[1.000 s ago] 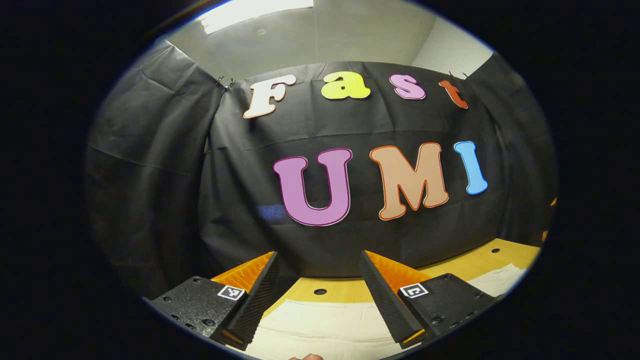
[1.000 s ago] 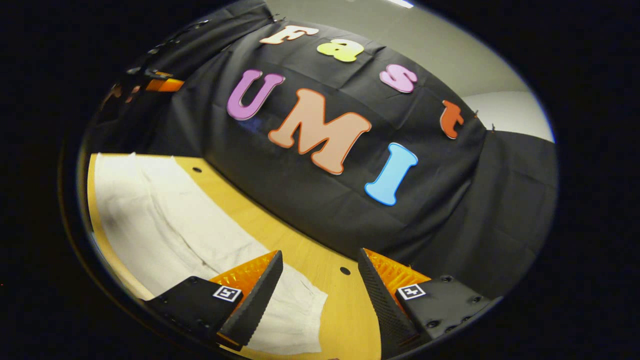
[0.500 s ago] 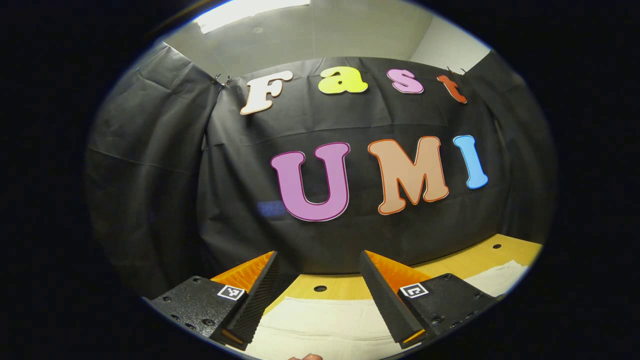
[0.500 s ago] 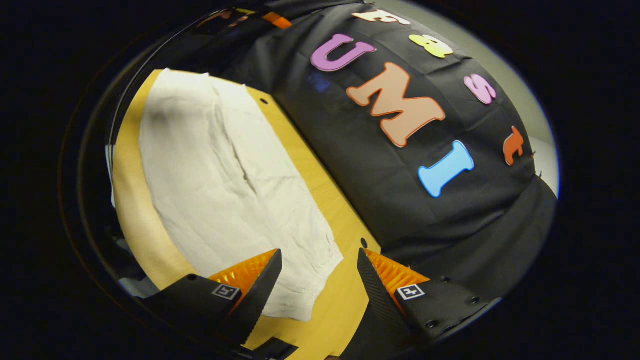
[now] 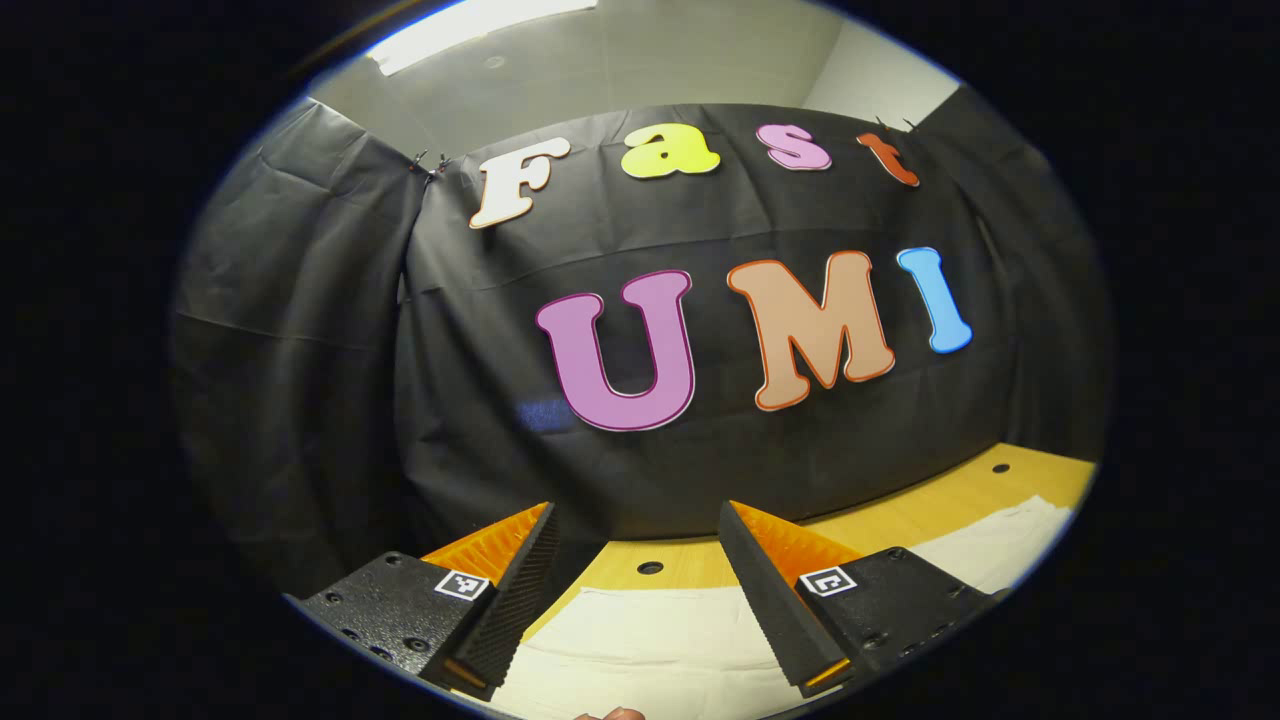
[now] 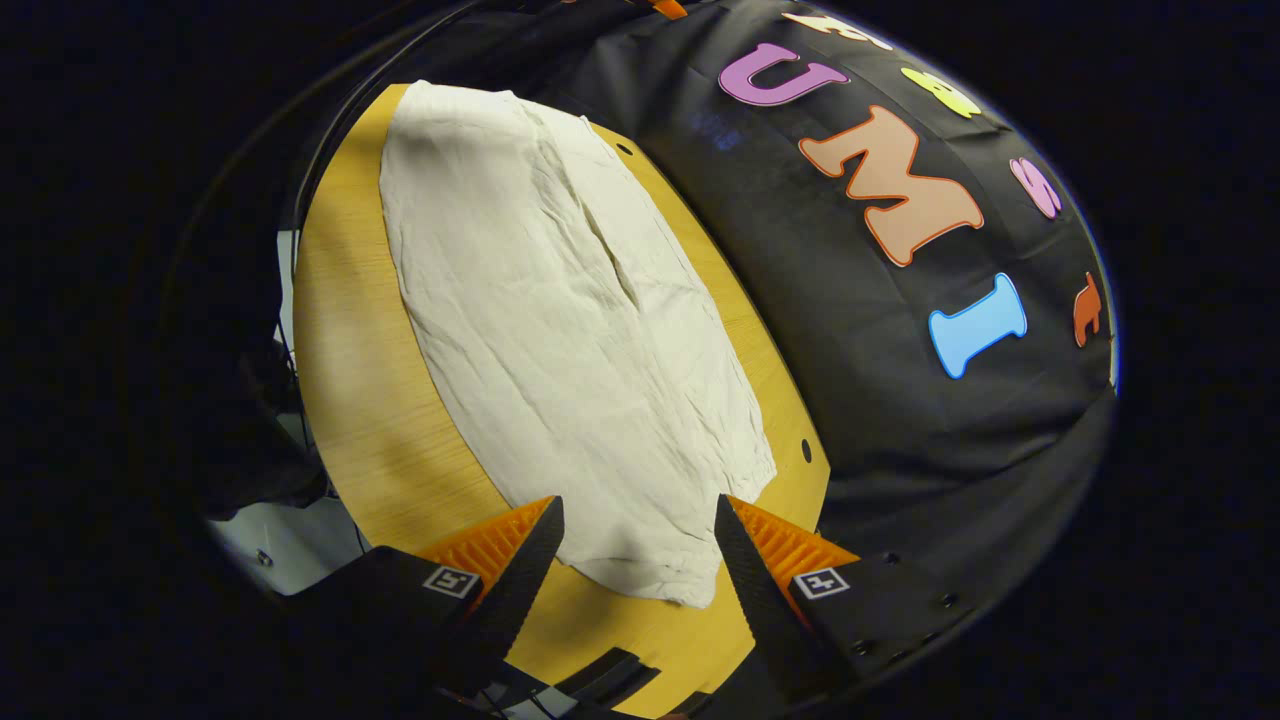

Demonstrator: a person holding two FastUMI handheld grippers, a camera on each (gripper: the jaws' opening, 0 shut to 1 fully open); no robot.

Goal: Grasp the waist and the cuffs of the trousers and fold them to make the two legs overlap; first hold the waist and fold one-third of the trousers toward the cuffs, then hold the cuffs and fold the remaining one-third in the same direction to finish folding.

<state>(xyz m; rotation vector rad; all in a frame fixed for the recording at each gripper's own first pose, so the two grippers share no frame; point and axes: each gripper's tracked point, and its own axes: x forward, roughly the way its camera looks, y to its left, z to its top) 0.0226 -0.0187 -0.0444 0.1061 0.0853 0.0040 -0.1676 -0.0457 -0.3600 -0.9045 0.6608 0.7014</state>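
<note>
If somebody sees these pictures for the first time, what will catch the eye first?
Most striking is the pale trousers, spread flat and wrinkled along the yellow wooden table in the right gripper view. The right tool hangs open above their near end, gripping nothing. In the left gripper view, the left tool is open too, over the cloth's edge by the black wall.

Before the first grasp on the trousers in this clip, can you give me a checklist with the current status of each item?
1. Trousers lie flat on the table: ok, only light wrinkles.
2. Right gripper open: ok, fingers apart with the near end of the trousers between them, not pressing.
3. Left gripper open: ok, over the cloth's edge.
4. Which end is waist or cuffs: cannot tell.
5. Legs already overlapped: cannot tell, though a long crease runs down the middle.
6. Cloth fully on the table: ok in the right gripper view.
</note>
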